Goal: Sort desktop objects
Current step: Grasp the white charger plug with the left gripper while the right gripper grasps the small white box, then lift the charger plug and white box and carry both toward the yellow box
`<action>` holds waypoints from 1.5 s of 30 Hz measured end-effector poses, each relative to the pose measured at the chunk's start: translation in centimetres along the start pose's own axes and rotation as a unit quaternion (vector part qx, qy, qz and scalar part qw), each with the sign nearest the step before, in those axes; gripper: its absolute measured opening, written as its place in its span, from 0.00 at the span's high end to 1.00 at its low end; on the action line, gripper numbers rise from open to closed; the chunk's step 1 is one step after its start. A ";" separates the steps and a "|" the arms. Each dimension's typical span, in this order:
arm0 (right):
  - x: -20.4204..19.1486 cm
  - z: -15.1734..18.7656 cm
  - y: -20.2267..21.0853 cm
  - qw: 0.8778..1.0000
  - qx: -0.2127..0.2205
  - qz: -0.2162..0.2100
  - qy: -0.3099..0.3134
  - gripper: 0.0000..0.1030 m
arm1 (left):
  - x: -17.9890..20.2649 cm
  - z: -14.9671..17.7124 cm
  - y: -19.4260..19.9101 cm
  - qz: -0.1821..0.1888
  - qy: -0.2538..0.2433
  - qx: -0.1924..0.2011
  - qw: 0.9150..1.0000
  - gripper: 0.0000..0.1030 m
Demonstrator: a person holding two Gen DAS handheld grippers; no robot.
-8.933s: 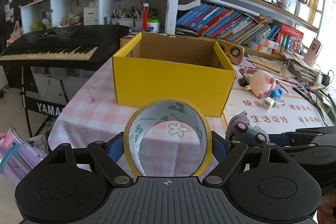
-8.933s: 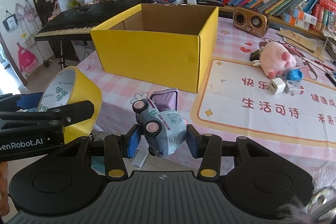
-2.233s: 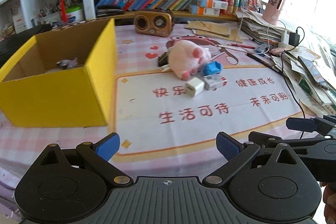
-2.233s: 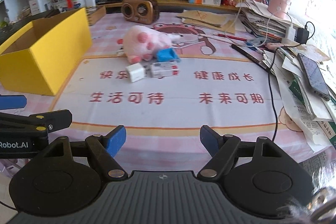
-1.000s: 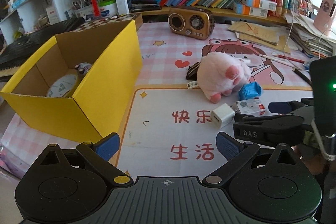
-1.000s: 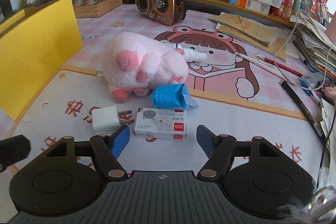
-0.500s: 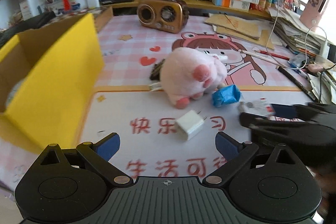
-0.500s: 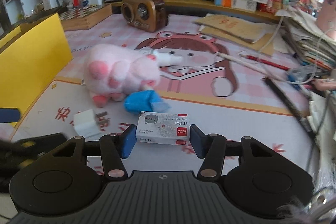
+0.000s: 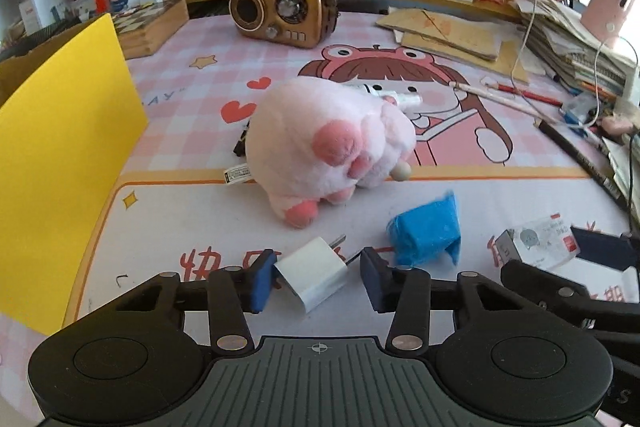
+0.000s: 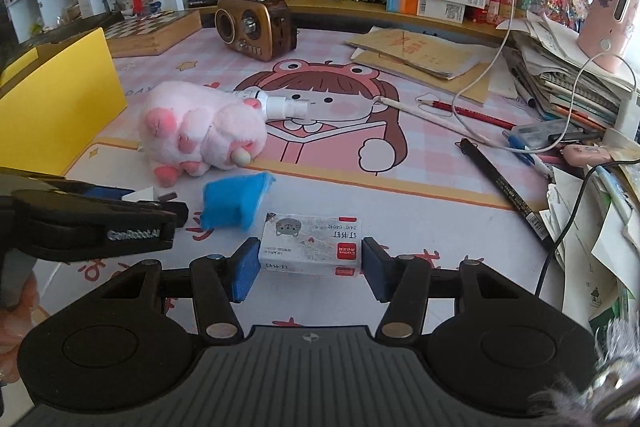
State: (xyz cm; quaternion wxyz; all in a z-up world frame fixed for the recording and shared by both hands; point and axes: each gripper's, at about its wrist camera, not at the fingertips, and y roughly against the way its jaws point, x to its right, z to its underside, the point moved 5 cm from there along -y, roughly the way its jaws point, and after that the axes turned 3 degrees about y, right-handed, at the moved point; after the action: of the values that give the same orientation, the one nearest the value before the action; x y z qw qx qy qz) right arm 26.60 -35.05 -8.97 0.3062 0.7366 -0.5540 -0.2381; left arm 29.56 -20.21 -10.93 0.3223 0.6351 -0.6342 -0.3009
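Observation:
My left gripper (image 9: 318, 281) straddles a white charger plug (image 9: 312, 274) lying on the desk mat; its left pad touches the plug and a gap shows at the right pad. My right gripper (image 10: 306, 267) is shut on a small white staples box (image 10: 310, 241); it also shows in the left wrist view (image 9: 536, 243). A blue packet (image 9: 426, 233) lies between plug and box. A pink plush paw (image 9: 328, 151) lies behind them. The yellow cardboard box (image 9: 52, 155) stands at the left.
A brown retro radio (image 9: 282, 11) and a chessboard box (image 9: 148, 25) stand at the back. Books line the shelf behind. Pencils, a black pen (image 10: 500, 183), cables and paper stacks (image 10: 560, 75) crowd the right side of the desk.
Both grippers have moved forward and down to the desk. The left one has narrowed around the plug. The right one stays shut on the staples box.

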 end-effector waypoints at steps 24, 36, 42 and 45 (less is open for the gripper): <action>-4.7 0.3 3.4 0.999 0.013 -0.038 0.016 0.50 | -4.6 2.5 10.2 0.028 0.011 0.079 0.996 0.65; -9.5 1.4 5.9 0.999 0.016 -0.027 0.031 0.50 | -8.7 5.6 12.7 0.051 0.024 0.082 0.995 0.65; -12.9 2.3 7.1 0.999 0.012 -0.022 0.028 0.50 | -11.2 7.1 14.1 0.063 0.019 0.082 0.994 0.65; -14.9 3.0 7.9 0.999 0.010 -0.021 0.028 0.50 | -12.6 8.0 14.9 0.068 0.015 0.081 0.994 0.65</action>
State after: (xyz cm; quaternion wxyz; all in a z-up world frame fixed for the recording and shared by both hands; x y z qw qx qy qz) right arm 15.22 -22.85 -5.24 0.3093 0.7577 -0.5317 -0.2179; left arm 13.91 -7.67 -4.36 0.2994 0.6190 -0.6930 -0.2164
